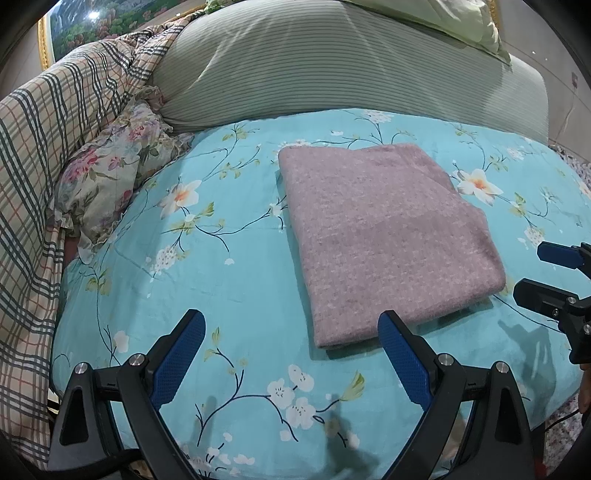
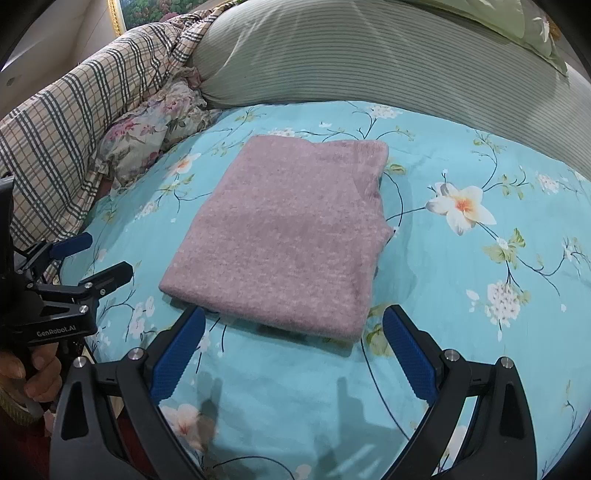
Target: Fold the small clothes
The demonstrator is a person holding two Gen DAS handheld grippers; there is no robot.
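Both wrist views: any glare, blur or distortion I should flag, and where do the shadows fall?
Left wrist view: sharp, strong fisheye bending, gripper shadows on the teal bedsheet below the open left gripper, glare on the framed picture. Right wrist view: equally sharp and bent, shadows under the open right gripper, folded pink garment evenly lit.

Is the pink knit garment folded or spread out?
Folded. The pink knit garment lies as a compact rectangle with layered edges on the blue floral sheet, neither claw touching it.

the blue sheet (image 1: 229, 288) lies bare around the folded sweater (image 1: 384, 240). pillows (image 1: 332, 62) wall off the far side, a plaid quilt (image 1: 48, 147) the left.
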